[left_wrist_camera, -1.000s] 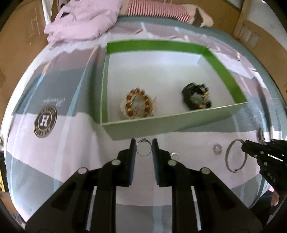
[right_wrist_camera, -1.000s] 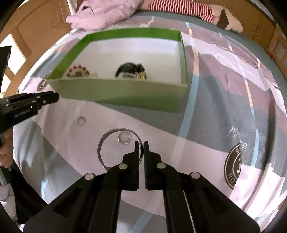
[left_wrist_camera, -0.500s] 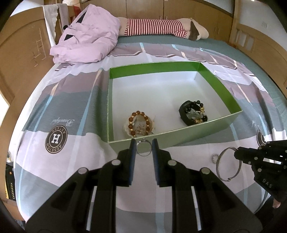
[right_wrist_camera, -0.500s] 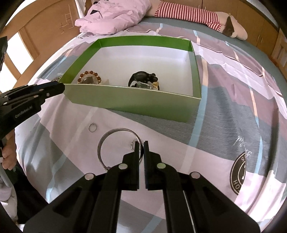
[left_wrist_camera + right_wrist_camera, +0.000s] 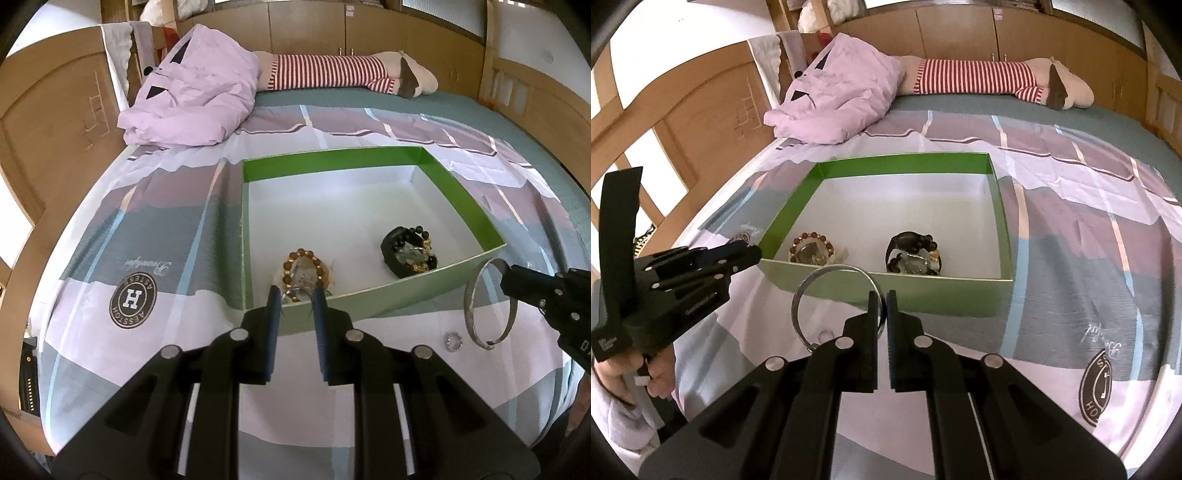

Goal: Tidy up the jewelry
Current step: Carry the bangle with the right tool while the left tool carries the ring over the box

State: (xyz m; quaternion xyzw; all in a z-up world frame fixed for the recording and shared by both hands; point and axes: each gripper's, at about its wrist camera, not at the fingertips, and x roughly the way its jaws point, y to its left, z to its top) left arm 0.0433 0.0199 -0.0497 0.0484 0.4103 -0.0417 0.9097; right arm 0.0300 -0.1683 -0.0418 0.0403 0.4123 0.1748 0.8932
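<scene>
Both pieces are up off the quilt now — the left gripper [image 5: 296, 295], jaws slightly apart, pinches a small silver ring [image 5: 295, 295] over the green cardboard box [image 5: 332, 162]; the right gripper [image 5: 882, 299] is clamped on the thin silver bangle [image 5: 812, 284] — drops next, I'd guess.

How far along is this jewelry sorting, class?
Done: an amber bead bracelet and a black bead bracelet lie inside the green cardboard box. In hand: the right gripper holds a large silver bangle near the box's front wall; the left gripper seems to pinch a thin silver ring. Left: dropping both in, plus the small toothed silver ring on the bedspread.
</scene>
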